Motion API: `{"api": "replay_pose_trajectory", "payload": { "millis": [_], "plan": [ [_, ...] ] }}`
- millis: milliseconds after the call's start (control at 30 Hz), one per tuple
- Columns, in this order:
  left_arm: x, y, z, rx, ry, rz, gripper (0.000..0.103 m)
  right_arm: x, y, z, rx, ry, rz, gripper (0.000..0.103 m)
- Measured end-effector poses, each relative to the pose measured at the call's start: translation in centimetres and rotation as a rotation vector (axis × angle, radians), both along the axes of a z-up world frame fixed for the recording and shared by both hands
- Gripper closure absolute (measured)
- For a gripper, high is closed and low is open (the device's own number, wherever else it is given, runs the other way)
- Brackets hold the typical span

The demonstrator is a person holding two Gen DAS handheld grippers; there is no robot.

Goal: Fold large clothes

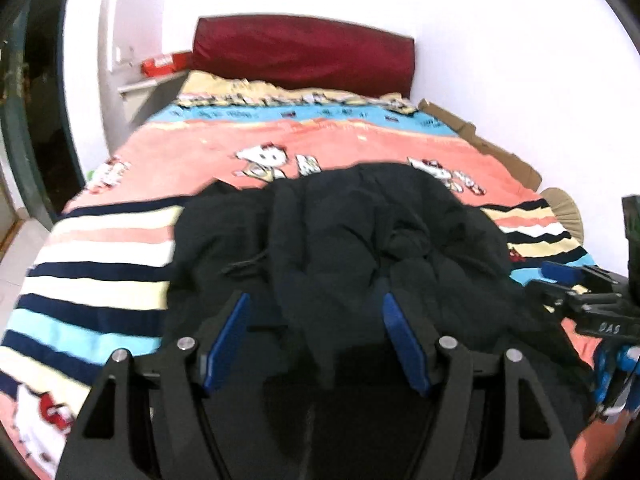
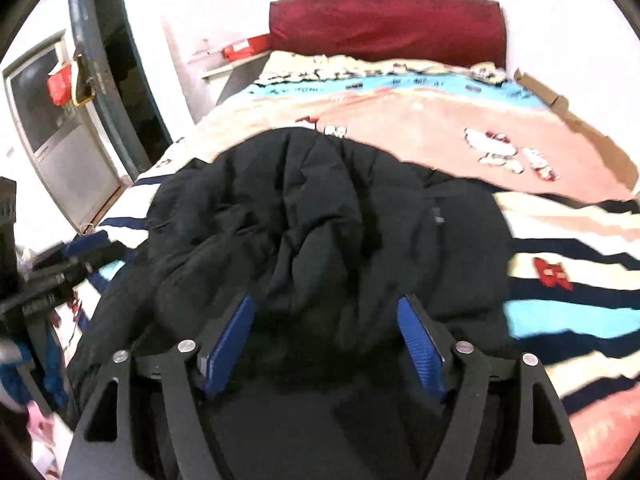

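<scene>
A large black padded jacket point(image 1: 340, 232) lies crumpled on the bed, near its foot. It also shows in the right wrist view point(image 2: 320, 208). My left gripper point(image 1: 316, 304) is open, its blue pads point(image 1: 230, 332) spread wide over the jacket's near part, with a fold of black cloth hanging between them. My right gripper point(image 2: 326, 308) is open too, its pads point(image 2: 420, 340) apart over the jacket's near edge. The right gripper also shows at the right edge of the left wrist view point(image 1: 560, 276).
The bed carries a striped pink, blue and cream cartoon blanket point(image 1: 280, 132), with a dark red headboard cushion point(image 1: 304, 52) at the far end. A white wall runs along the right. A doorway point(image 2: 120, 72) and a cabinet stand at the left.
</scene>
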State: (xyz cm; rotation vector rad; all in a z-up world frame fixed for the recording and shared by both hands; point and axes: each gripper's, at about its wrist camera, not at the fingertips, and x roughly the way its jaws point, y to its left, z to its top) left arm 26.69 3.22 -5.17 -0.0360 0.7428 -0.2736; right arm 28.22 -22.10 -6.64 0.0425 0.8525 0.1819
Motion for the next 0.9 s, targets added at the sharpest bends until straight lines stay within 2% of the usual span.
{"api": "replay_pose_trajectory", "payload": {
  "millis": [167,333,567,900],
  "plan": [
    [-5.3,5.6,2.4,-0.017,-0.004,0.059,0.035,-6.2,-3.0,2.2,-0.007,-0.025,-0.055,0.022],
    [-9.5,11.1,2.0,-0.045,0.025,0.131,0.035,-11.5,-7.2,2.2,-0.006,-0.009,-0.139,0.020],
    [-13.6,16.9,-2.0,-0.146,0.119,0.235,0.035,-15.0,-11.6,-1.0,0.040,0.051,-0.233,0.019],
    [-15.4,17.7,-8.8,-0.333,0.275,0.283,0.035,-15.6,-13.4,-5.9,0.098,0.167,-0.242,0.017]
  ]
}}
